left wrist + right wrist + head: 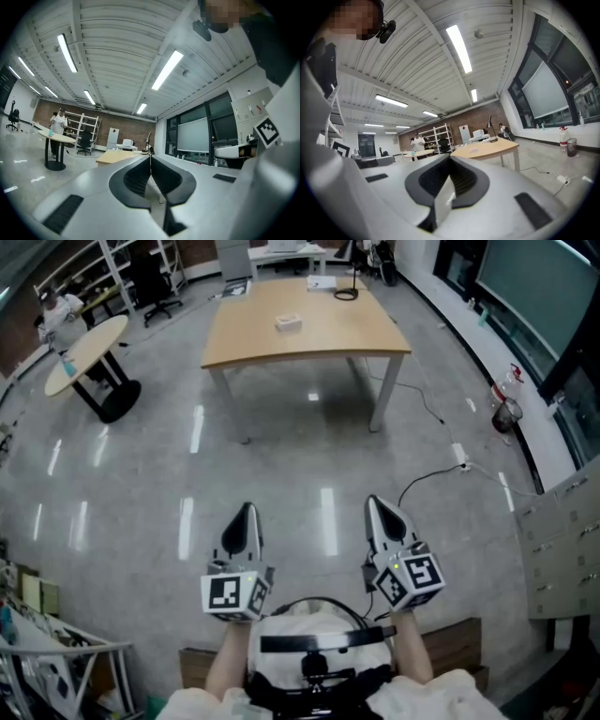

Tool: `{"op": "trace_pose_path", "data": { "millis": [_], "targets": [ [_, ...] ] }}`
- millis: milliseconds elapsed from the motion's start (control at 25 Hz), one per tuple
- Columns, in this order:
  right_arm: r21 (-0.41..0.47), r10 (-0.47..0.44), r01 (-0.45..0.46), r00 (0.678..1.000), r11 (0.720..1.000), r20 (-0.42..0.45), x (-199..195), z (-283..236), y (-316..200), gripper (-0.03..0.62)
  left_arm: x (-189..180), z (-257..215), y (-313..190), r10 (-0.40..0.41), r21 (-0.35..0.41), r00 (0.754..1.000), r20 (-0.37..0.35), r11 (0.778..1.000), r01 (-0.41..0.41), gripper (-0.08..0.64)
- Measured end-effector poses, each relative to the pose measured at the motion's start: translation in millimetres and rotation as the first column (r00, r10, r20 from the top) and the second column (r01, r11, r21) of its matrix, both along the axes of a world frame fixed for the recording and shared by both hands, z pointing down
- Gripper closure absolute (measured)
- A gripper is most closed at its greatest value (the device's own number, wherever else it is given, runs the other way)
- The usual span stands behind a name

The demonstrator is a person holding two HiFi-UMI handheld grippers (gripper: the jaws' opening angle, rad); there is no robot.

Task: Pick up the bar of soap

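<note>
I held left gripper (246, 510) and right gripper (374, 502) level above the floor, jaws together, nothing between them. Bar of soap (288, 322) sat on the wooden table (361, 338), well apart from both.

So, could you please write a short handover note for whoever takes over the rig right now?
Left tool: shut, nothing between its jaws, held level in front of the person.
Right tool: shut, also holding nothing, level.
Bar of soap: lies on the wooden table, toward its far side, well ahead of both tools and touched by neither.
Done: nothing yet; the soap is not picked up.
Left: go up to the table, open one tool, close it on the soap and lift.
</note>
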State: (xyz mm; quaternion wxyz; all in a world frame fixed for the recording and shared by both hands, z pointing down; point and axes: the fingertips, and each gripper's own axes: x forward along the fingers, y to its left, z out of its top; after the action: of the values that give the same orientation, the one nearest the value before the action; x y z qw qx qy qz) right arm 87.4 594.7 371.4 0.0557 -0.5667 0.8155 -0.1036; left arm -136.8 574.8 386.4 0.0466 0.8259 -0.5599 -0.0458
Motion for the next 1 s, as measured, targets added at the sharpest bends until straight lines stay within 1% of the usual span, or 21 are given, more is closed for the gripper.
{"op": "trace_pose_path", "data": {
  "millis": [160, 320, 480, 600, 800, 1000],
  "targets": [
    [-0.012, -0.014, 0.014, 1.0, 1.0, 0.006, 11.8, 5.2, -2.2, 0.588, 15.1, 0.9, 3.8, -0.005, 0.008, 0.999, -0.041, 1.0, 0.005, 0.545],
    [-0.029, -0.016, 0.016, 1.0, 0.999, 0.012, 34.8, 13.3, -3.7, 0.588, 26.6, 6.8, 1.6, -0.024, -0.003, 1.0, -0.009, 1.0, 0.024, 0.545],
    [-0.058, -0.014, 0.015, 1.0, 0.998, 0.013, 51.6, 28.6, -12.2, 0.588, 27.5, 19.8, -4.4, -0.07, -0.032, 0.997, -0.016, 0.997, 0.069, 0.546],
    [-0.065, -0.028, 0.03, 0.999, 0.997, 0.027, 56.5, 32.9, -23.0, 0.588, 30.3, 20.2, -14.7, -0.086, -0.038, 0.996, -0.019, 0.996, 0.085, 0.545],
    [-0.072, -0.053, 0.055, 0.998, 0.996, 0.019, 57.3, 38.4, -56.4, 0.588, 34.8, 27.0, -53.8, -0.086, -0.049, 0.996, -0.022, 0.995, 0.085, 0.545],
    [-0.069, -0.051, 0.053, 0.998, 0.996, 0.034, 55.4, 46.7, -119.5, 0.588, 40.5, 43.4, -121.7, -0.067, -0.065, 0.997, -0.034, 0.996, 0.065, 0.545]
  ]
}}
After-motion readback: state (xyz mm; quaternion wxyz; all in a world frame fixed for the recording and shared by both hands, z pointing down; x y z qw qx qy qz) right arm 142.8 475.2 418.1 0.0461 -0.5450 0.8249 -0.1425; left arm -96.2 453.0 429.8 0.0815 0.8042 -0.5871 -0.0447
